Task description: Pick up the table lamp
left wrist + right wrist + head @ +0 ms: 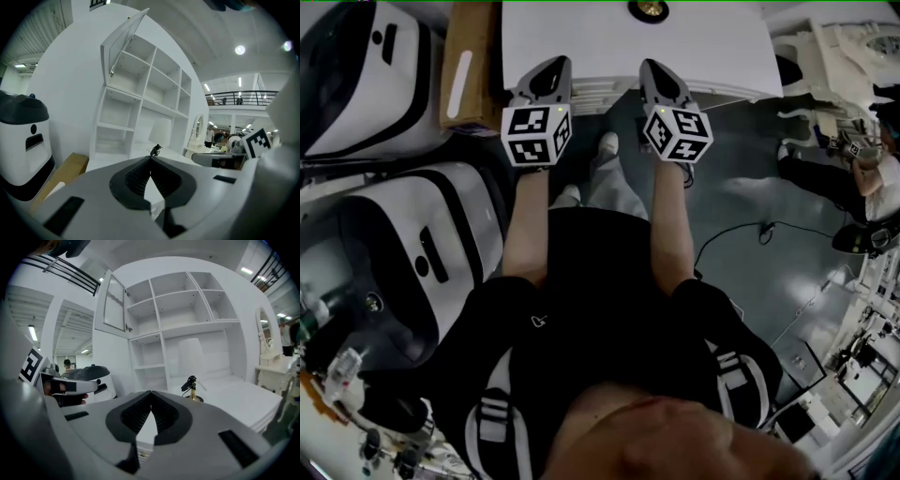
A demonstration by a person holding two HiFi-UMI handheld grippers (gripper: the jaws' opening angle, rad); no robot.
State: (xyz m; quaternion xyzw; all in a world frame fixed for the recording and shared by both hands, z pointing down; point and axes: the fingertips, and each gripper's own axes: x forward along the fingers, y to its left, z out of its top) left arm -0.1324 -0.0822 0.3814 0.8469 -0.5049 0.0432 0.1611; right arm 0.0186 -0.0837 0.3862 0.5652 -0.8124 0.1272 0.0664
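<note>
Ahead of me, on the white table (581, 37), stands the table lamp (190, 386), well beyond both grippers and roughly in line with the right one. It is small, with a round dark base that has a brass middle, a short brass stem, and a black fitting tilted at the top. In my head view only the round base with its gold centre shows, at the far side of the tabletop. A tall pale shape like a shade stands behind the lamp, against the lower bay of the shelf unit (187, 310). I cannot tell whether it belongs to the lamp.

My left gripper (150, 158) has its jaws together, tips meeting, with nothing between them. My right gripper (151, 392) is the same, jaws together and holding nothing. Both hover side by side over the near edge of the table, apart from the lamp.

The shelf unit is white, with open compartments and one upper door swung open. A cardboard box (469, 56) lies just left of the table, beside white-and-black machines (403, 234).
</note>
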